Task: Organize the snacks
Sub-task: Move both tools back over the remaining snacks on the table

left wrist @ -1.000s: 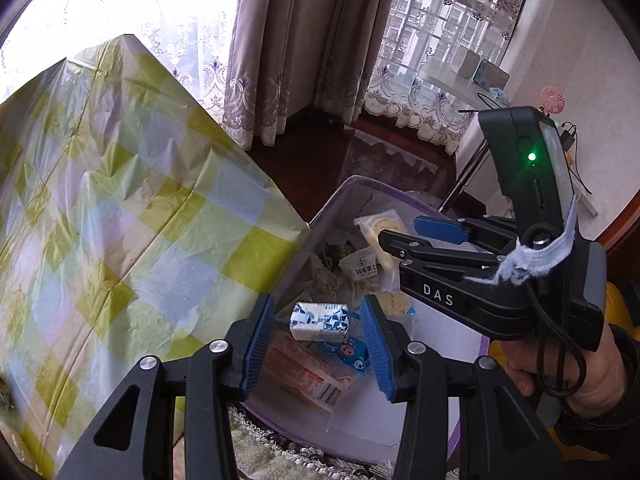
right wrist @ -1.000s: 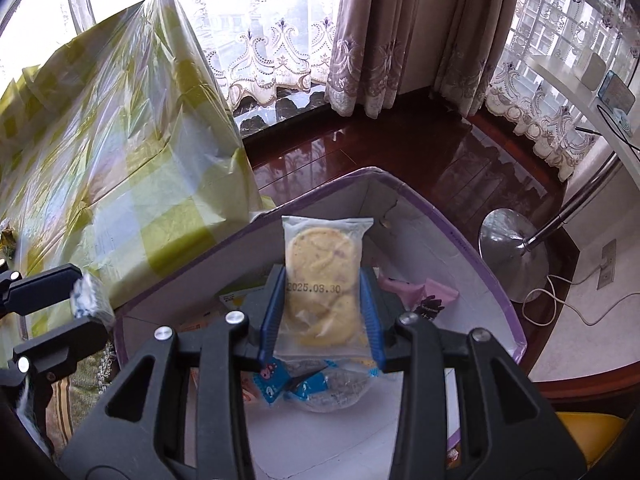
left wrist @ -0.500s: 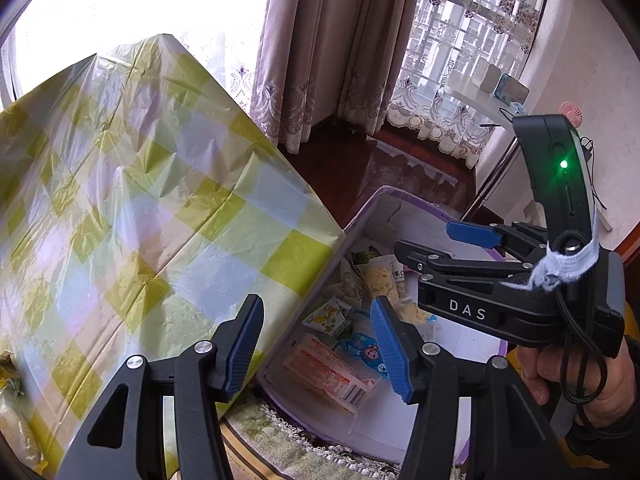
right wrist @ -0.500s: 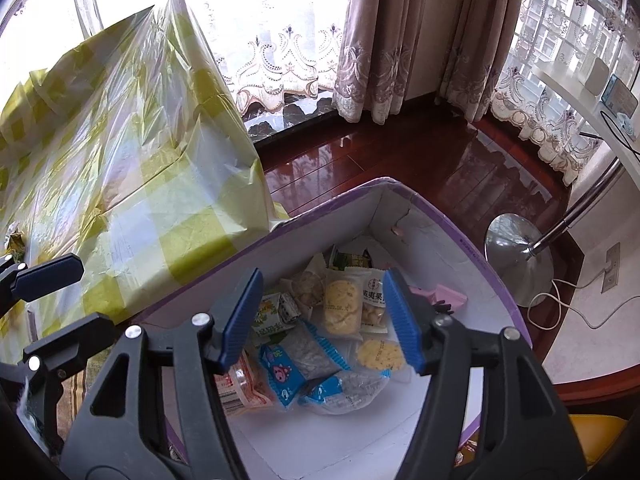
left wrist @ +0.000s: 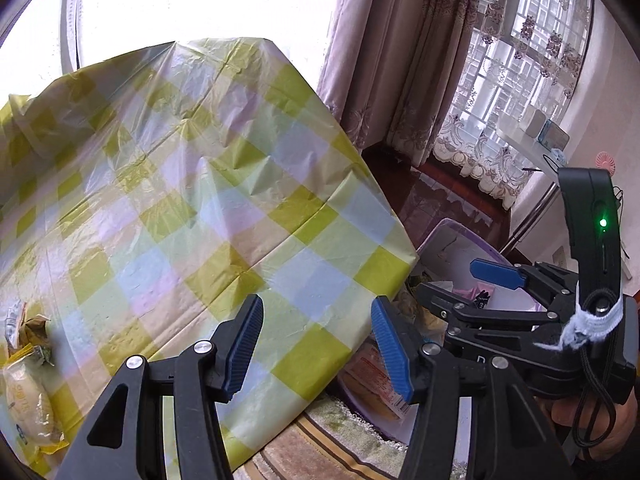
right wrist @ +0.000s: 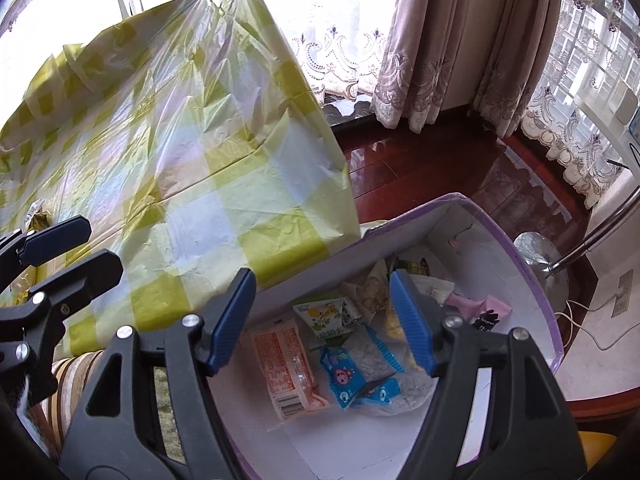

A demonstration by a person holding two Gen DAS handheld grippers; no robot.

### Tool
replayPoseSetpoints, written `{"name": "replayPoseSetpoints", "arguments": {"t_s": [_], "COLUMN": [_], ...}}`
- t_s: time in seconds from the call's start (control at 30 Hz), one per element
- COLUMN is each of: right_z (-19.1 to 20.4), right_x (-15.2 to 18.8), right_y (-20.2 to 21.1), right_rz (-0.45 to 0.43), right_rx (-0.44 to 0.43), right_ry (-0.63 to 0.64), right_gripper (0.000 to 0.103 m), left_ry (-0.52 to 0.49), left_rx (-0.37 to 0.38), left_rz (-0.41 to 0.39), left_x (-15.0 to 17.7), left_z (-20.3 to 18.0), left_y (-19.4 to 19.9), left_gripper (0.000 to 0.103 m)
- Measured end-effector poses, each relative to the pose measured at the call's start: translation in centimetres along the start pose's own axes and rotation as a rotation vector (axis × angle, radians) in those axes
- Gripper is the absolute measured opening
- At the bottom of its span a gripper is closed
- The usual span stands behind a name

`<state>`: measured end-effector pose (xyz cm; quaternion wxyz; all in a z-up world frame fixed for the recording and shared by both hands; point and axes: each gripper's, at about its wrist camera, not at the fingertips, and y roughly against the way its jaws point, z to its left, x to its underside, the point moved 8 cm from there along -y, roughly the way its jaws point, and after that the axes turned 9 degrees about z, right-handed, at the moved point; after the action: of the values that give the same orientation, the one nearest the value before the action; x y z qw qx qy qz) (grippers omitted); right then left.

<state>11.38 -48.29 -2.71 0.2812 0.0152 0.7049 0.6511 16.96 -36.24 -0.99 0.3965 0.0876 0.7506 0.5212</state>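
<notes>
Both grippers are empty right now. The left gripper [left wrist: 316,344] hangs over the table [left wrist: 192,208] near its right-hand edge, jaws parted a moderate way with only the checked yellow-green plastic tablecloth [left wrist: 280,240] showing between the blue pads. The right gripper [right wrist: 324,320] is over the box [right wrist: 532,280], a white one with a purple rim sitting on the floor just off the table's corner. Its jaws are opening, fairly wide already, and nothing is pinched in them; you just see the snacks lying in the bottom of the box through the gap.

Where the snacks are: most of them are in the box. There's an orange-and-white packet [right wrist: 288,364] flat on the box floor toward the table side, a blue cartoon-print packet [right wrist: 352,376] right beside it, a small yellow-and-white carton [right wrist: 324,316] just behind those, and a few clear-wrapped cookie-type packs [right wrist: 372,288] further back, partly hidden by the right pad. Something pink [right wrist: 480,304] lies by the far wall of the box; can't tell what it is.

A few are still on the table: at its left edge in the left wrist view sit a clear-wrapped pale bun or cake [left wrist: 28,404] and some crumpled yellowish wrappers [left wrist: 28,332] just behind it.

A striped rug [left wrist: 316,452] lies under the box.
</notes>
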Motion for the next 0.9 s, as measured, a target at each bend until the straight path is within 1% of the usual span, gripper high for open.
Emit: {"name": "replayPoseSetpoints", "arguments": {"t_s": [0.13, 0.2, 0.4, 0.53, 0.7, 0.8, 0.9], "right_z": [2.2, 3.2, 7.2, 9.7, 12.4, 14.0, 15.5], "right_x": [-0.2, -0.4, -0.4, -0.2, -0.3, -0.3, -0.4], "right_y": [0.2, 0.2, 0.1, 0.1, 0.4, 0.3, 0.3], "right_rz": [-0.002, -0.005, 0.006, 0.009, 0.005, 0.007, 0.007], "right_rx": [-0.041, -0.043, -0.082, -0.110, -0.135, -0.149, -0.160], "right_ry": [0.021, 0.035, 0.088, 0.125, 0.168, 0.192, 0.215], "right_gripper": [0.073, 0.073, 0.074, 0.074, 0.074, 0.074, 0.074], "left_ry": [0.052, 0.091, 0.225, 0.319, 0.429, 0.489, 0.544], "left_rx": [-0.050, -0.075, -0.147, -0.217, -0.322, -0.366, -0.393], "left_rz": [-0.026, -0.040, -0.079, -0.124, -0.171, -0.160, -0.136], "left_x": [0.5, 0.9, 2.5, 3.6, 5.8, 7.5, 9.2], "left_z": [2.6, 4.3, 9.8, 13.7, 18.7, 21.7, 24.2], "left_y": [0.9, 1.5, 3.5, 5.4, 8.1, 8.9, 9.0], "left_gripper": [0.064, 0.068, 0.074, 0.079, 0.085, 0.088, 0.089]}}
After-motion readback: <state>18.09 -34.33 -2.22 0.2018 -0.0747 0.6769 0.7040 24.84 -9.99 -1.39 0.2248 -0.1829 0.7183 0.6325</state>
